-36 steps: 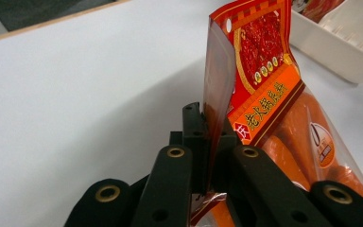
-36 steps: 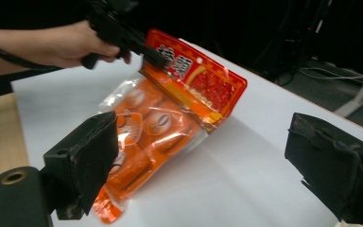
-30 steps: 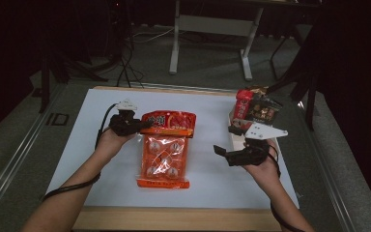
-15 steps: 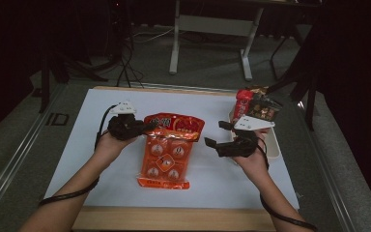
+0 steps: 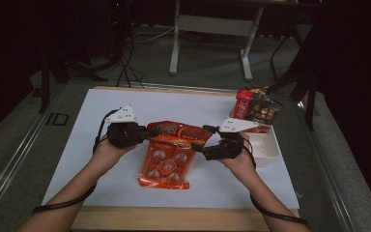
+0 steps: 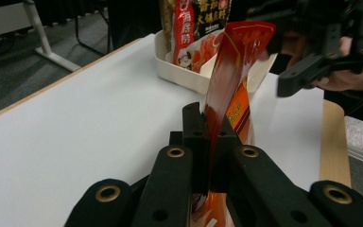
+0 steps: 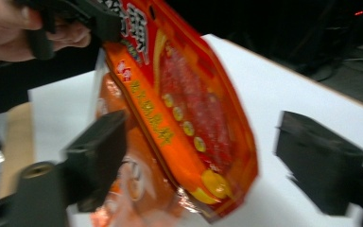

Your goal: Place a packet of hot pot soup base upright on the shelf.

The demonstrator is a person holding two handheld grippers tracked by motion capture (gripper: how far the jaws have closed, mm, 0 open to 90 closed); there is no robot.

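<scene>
Black jaws of the left gripper (image 5: 145,135) are clamped on the left edge of a red-orange snack pouch (image 5: 170,151), whose top is lifted off the white table (image 5: 77,145) while its lower end rests on it. Just right of the pouch, the right gripper (image 5: 204,139) hangs with its jaws spread wide, the pouch's right edge between them, untouched. Further right sits a white tray (image 5: 265,147) holding more packets (image 5: 255,104).

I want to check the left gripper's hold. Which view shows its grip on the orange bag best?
The left gripper view: the left gripper is shut on the orange bag's edge. The high view shows them small; the right gripper view shows the bag's face.
</scene>
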